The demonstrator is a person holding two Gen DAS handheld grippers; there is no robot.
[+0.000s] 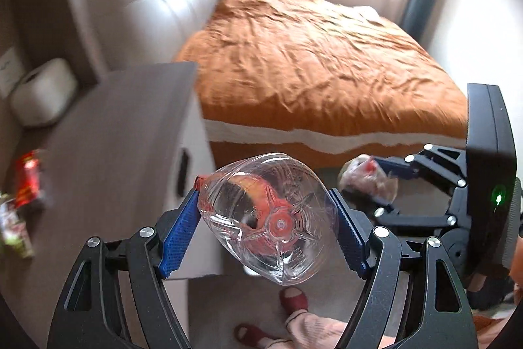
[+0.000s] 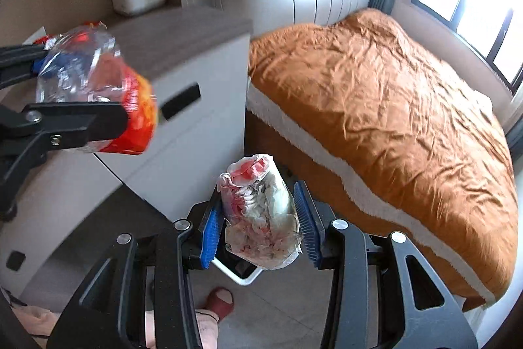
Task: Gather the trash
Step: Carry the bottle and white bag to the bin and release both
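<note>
A clear crushed plastic bottle (image 1: 271, 218) with a red-orange label sits bottom-first between the blue pads of my left gripper (image 1: 263, 195), which is shut on it. The right wrist view shows that bottle (image 2: 98, 80) and my left gripper (image 2: 81, 80) at the left. My right gripper (image 2: 258, 195) is shut on a crumpled clear bag of paper waste (image 2: 261, 218). In the left wrist view, that bag (image 1: 366, 179) shows in my right gripper (image 1: 372, 182) at the right. Both grippers hang above the floor beside the bed.
A grey-topped white nightstand (image 1: 124, 126) carries a white tissue box (image 1: 42, 94) and red and green wrappers (image 1: 27, 179) at its left. A bed with an orange cover (image 1: 310, 61) fills the far side. Below are a person's red slippers (image 1: 294, 300) and a white-rimmed container (image 2: 248, 278).
</note>
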